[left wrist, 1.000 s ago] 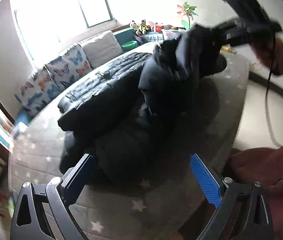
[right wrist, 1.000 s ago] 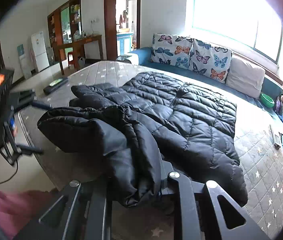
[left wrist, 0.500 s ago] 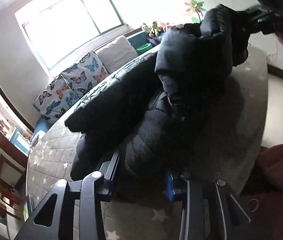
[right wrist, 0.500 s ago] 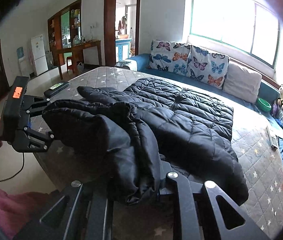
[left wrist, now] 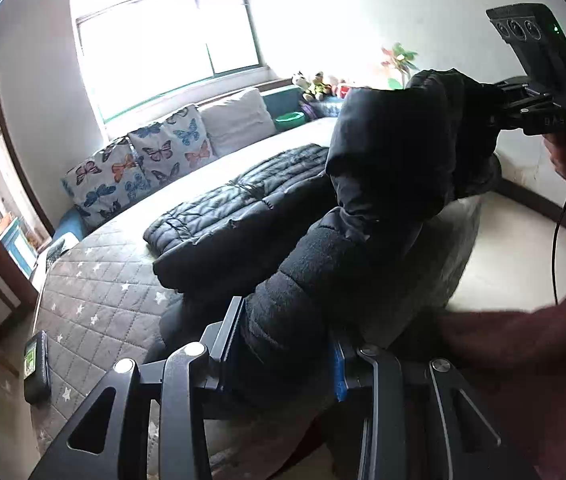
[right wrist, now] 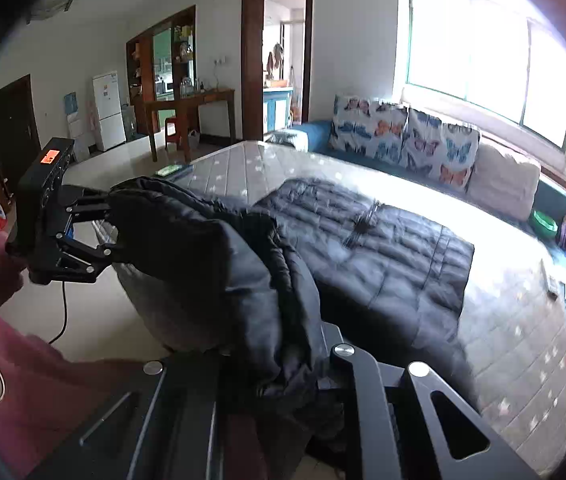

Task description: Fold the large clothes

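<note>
Both grippers pinch the black puffer jacket (left wrist: 243, 216) at the near edge of the bed (left wrist: 99, 300). Left gripper (left wrist: 283, 344) has its fingers closed on padded fabric; right gripper (right wrist: 279, 364) likewise. Between them the gripped part hangs lifted, while the rest lies spread across the bed toward the butterfly pillows (right wrist: 403, 136).

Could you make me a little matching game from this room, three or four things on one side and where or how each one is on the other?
Things:
1. black puffer jacket
2. butterfly cushions
3. green bowl
4. left gripper

Places or states:
A. propped along the sofa back under the window
B. shut on a bunched jacket edge
C. partly spread on the star-quilted mattress, near edge lifted
D. on the sofa near the stuffed toys

Pairs: 1-C, 2-A, 3-D, 4-B
</note>
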`<action>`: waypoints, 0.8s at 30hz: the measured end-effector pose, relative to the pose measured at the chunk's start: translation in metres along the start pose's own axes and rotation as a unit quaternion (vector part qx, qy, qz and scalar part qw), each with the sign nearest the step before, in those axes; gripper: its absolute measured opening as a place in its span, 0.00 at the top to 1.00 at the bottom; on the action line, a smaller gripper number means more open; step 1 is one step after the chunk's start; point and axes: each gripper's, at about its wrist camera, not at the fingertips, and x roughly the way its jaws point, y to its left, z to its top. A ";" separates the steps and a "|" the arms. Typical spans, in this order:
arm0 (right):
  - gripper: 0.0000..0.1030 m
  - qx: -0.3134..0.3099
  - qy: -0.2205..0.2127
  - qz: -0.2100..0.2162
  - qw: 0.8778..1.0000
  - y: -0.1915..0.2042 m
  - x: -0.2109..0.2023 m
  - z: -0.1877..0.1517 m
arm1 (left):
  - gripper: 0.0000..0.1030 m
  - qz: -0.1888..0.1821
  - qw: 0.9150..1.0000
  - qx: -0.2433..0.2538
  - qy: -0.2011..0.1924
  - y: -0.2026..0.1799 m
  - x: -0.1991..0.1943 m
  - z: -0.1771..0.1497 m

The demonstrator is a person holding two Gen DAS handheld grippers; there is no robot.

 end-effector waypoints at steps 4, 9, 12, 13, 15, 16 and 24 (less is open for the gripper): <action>0.84 -0.002 -0.016 -0.009 1.000 -0.025 0.017 0.034 | 0.63 0.010 1.000 -0.012 -0.007 0.014 0.001 0.024; 0.84 0.008 -0.017 -0.009 1.000 -0.066 0.048 0.078 | 0.63 0.013 0.998 -0.055 0.009 0.057 0.027 0.082; 0.84 0.012 -0.017 -0.020 1.000 -0.091 0.072 0.103 | 0.65 0.019 0.997 -0.068 0.012 0.099 0.060 0.130; 0.84 0.018 -0.013 -0.022 0.999 -0.106 0.087 0.119 | 0.65 0.021 0.997 -0.068 0.013 0.107 0.068 0.142; 0.84 0.036 -0.003 -0.024 0.999 -0.128 0.112 0.136 | 0.65 0.030 0.997 -0.071 0.022 0.128 0.093 0.169; 0.84 0.048 0.003 -0.020 0.999 -0.139 0.125 0.143 | 0.66 0.032 0.996 -0.073 0.027 0.139 0.105 0.182; 0.84 0.102 0.060 -0.044 0.992 -0.205 0.233 0.174 | 0.66 0.029 0.985 -0.134 0.106 0.220 0.239 0.260</action>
